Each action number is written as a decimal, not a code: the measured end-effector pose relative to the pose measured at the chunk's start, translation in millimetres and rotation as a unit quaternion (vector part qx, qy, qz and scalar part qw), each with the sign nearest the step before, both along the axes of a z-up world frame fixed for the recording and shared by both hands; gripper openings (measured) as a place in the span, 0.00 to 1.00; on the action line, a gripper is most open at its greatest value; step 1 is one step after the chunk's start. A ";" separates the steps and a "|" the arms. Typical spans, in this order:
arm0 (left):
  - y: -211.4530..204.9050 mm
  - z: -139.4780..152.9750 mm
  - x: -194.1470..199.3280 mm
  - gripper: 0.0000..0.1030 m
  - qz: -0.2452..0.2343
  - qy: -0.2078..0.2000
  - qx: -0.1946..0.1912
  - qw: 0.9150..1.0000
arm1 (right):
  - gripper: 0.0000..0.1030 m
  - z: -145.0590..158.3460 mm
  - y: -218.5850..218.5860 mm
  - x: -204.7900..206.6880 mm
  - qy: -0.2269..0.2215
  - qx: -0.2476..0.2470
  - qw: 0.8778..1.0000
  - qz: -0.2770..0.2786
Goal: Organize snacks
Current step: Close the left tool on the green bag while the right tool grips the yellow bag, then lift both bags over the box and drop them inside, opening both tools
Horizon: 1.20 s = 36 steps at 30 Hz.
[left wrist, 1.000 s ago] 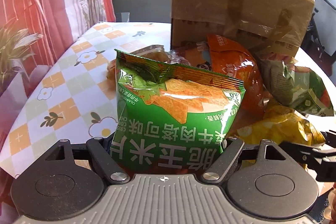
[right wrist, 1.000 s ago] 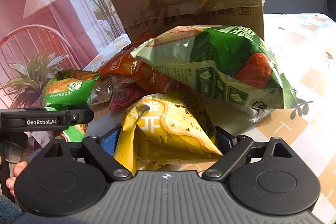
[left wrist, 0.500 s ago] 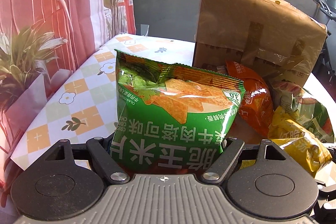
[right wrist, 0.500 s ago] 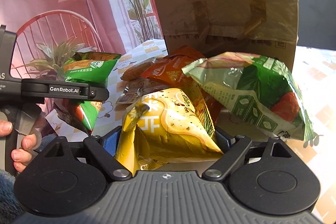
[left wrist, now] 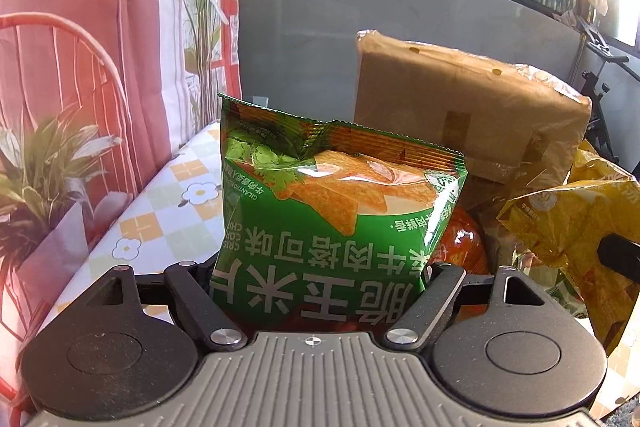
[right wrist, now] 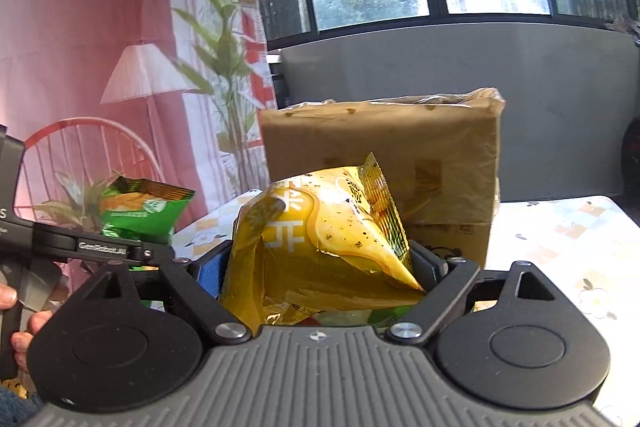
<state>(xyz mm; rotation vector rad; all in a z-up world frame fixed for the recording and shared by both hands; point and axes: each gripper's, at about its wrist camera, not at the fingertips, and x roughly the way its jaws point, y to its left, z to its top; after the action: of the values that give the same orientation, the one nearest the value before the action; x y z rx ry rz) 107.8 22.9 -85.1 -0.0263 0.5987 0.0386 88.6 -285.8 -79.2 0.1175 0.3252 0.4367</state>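
Above the checked table (left wrist: 160, 227), both bags have risen clear of the pile: left gripper (left wrist: 320, 279) pinches the green corn-chip bag (left wrist: 336, 211), right gripper (right wrist: 320, 267) clamps the yellow bag (right wrist: 320, 227) (crumpled), so I'd guess the cardboard box (right wrist: 440, 163) behind is next.

A cardboard box (left wrist: 468, 107) stands on the floral-checked tablecloth (left wrist: 168, 199), perhaps sealed
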 end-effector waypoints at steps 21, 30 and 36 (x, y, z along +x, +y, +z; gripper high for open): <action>-34.7 68.8 47.4 0.80 -0.032 -0.100 0.006 0.994 | 0.86 47.5 -47.0 38.2 -0.077 -0.004 0.994 -0.072; -57.7 90.5 88.2 0.81 -0.053 -0.109 0.007 0.993 | 0.86 78.1 -48.0 81.2 -0.095 -0.028 0.992 -0.079; -70.2 106.8 132.5 0.81 -0.056 -0.114 0.005 0.992 | 0.86 94.4 -46.6 126.8 -0.084 -0.041 0.992 -0.083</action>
<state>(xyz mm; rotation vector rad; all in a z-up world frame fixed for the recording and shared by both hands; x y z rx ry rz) 240.4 -47.4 21.7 0.0124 0.3713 -0.0708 215.4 -332.4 15.2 0.0270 0.1653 0.2666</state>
